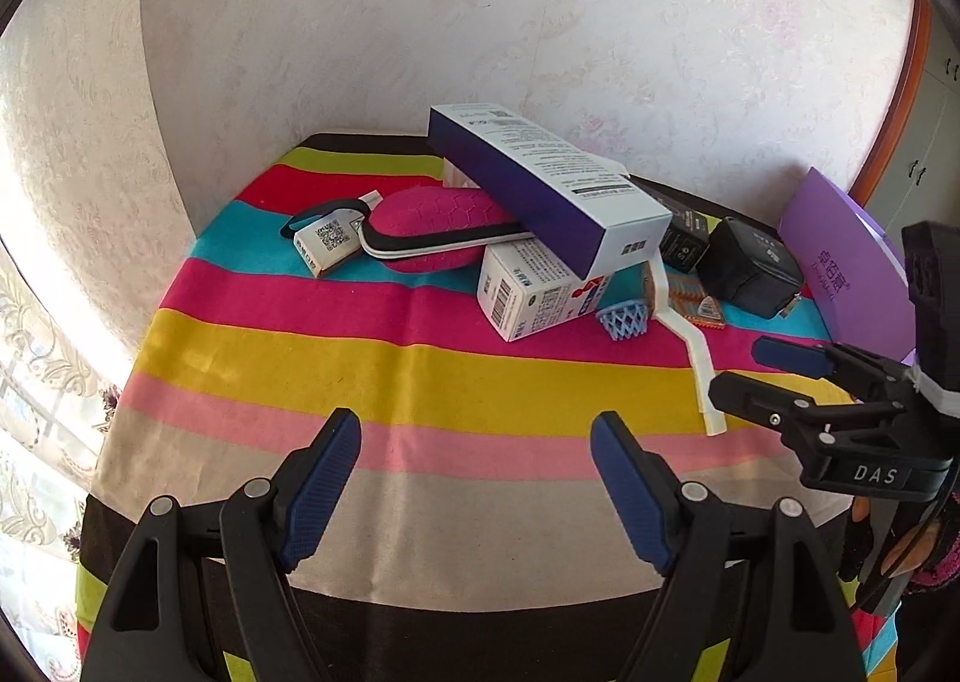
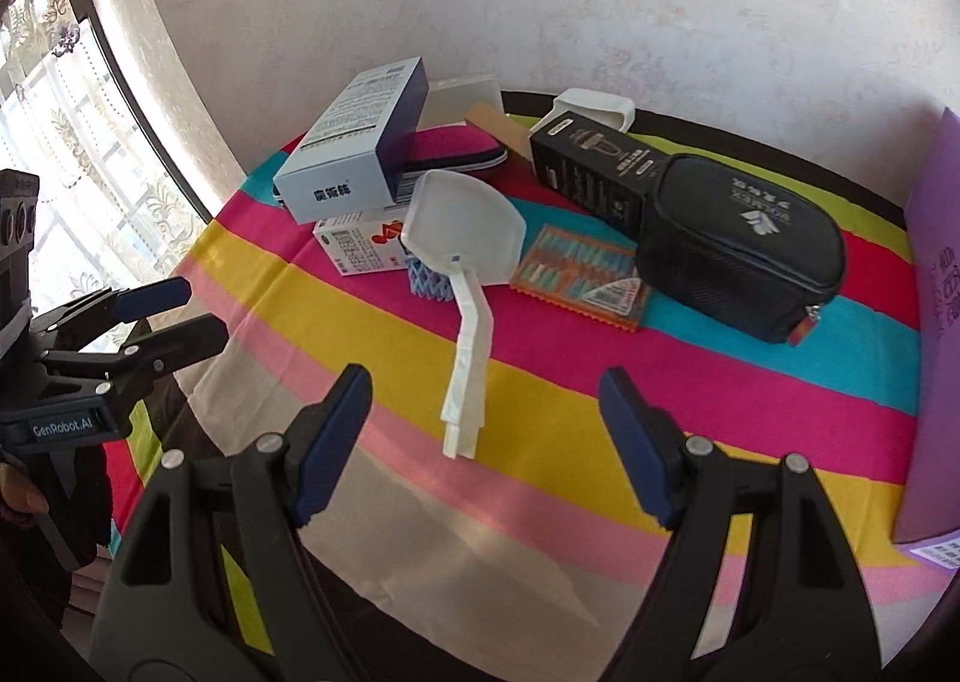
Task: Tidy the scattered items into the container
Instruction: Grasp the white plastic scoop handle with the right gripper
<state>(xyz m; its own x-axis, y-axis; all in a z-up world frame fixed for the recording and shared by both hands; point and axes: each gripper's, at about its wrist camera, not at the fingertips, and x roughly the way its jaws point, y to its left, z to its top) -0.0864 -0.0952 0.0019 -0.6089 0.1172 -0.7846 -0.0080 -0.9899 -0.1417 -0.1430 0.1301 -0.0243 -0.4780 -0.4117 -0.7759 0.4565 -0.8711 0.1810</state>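
Note:
Scattered items lie on a striped cloth. A long blue-and-white box (image 1: 558, 190) (image 2: 354, 141) rests tilted on a pink zip case (image 1: 438, 229) (image 2: 462, 150) and a small white medicine box (image 1: 534, 292) (image 2: 360, 250). A white mask (image 2: 462, 232) with its strap (image 1: 699, 358), a blue net (image 1: 627, 319), an orange blister card (image 2: 585, 280), a black pouch (image 2: 738, 244) (image 1: 750, 268) and a black box (image 2: 591, 168) lie to the right. The purple container (image 1: 852, 268) (image 2: 930, 322) stands at the far right. My left gripper (image 1: 477, 478) (image 2: 171, 310) and right gripper (image 2: 486, 430) (image 1: 756, 367) are both open and empty, above the near part of the cloth.
A small tagged white packet (image 1: 327, 244) lies left of the pink case. A translucent box (image 2: 462, 99) and a white cup-like piece (image 2: 594, 108) stand at the back by the wall. A curtained window (image 2: 54, 99) is on the left. The table's front edge (image 1: 456, 604) is dark.

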